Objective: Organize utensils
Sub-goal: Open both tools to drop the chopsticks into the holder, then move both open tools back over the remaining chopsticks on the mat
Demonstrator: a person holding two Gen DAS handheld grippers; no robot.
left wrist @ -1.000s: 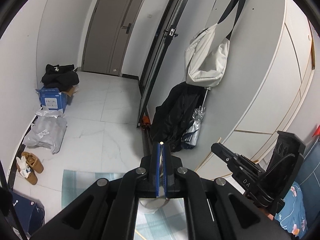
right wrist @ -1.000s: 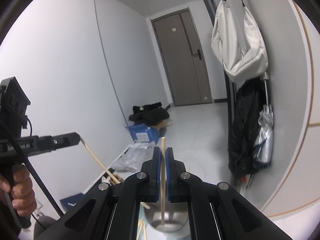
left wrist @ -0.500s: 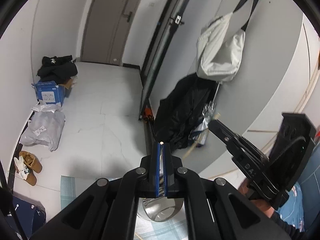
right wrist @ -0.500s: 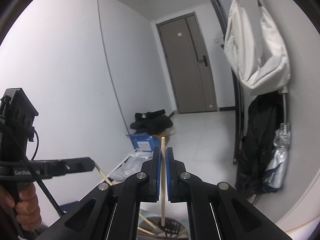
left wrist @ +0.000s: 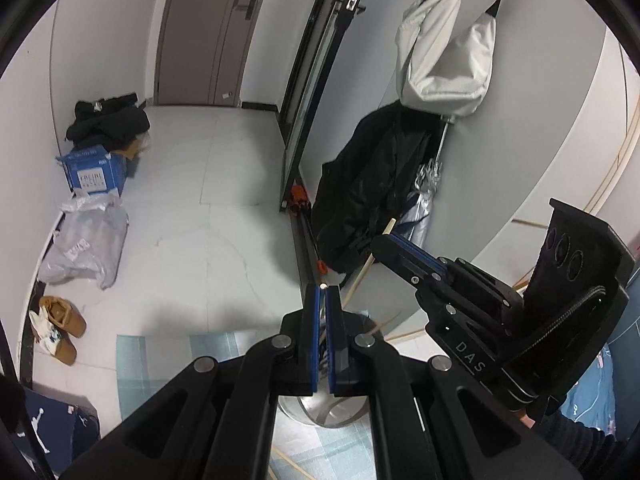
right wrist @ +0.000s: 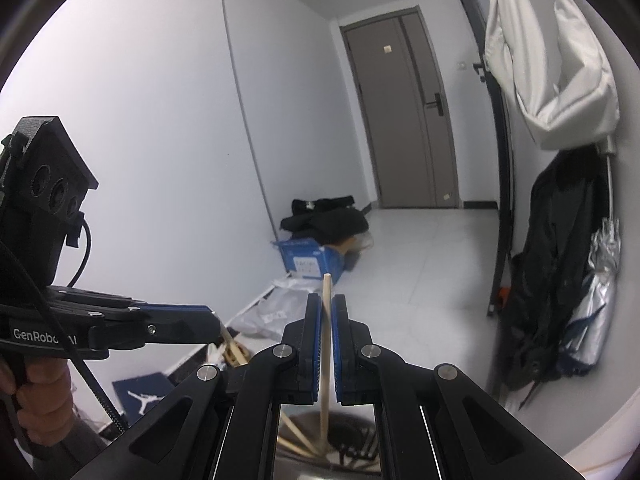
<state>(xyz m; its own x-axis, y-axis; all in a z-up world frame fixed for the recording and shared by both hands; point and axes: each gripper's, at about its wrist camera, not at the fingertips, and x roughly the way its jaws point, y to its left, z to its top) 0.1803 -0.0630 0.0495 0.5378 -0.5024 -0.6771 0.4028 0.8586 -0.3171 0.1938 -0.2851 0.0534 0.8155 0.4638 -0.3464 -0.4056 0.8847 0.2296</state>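
My right gripper [right wrist: 327,300] is shut on a pale wooden chopstick [right wrist: 325,344] that stands upright, its lower end down in a round metal utensil holder [right wrist: 348,446] with other chopsticks in it. My left gripper [left wrist: 322,290] is shut on another chopstick [left wrist: 323,334], seen end-on between the blue pads above the same metal holder [left wrist: 320,412]. In the right wrist view the left gripper [right wrist: 214,322] holds its chopstick [right wrist: 232,346] slanting down. In the left wrist view the right gripper [left wrist: 380,240] holds its chopstick [left wrist: 368,264] slanting.
A checked teal cloth [left wrist: 160,360] covers the table, with loose chopsticks [left wrist: 288,462] on it. On the floor are a blue box [left wrist: 94,174], plastic bags [left wrist: 86,246] and shoes [left wrist: 60,324]. A black coat [left wrist: 368,192] and white bag [left wrist: 444,52] hang on the right wall.
The right gripper has moved in closer beside the left one over the holder. Both views have tilted slightly; both chopsticks stay gripped.
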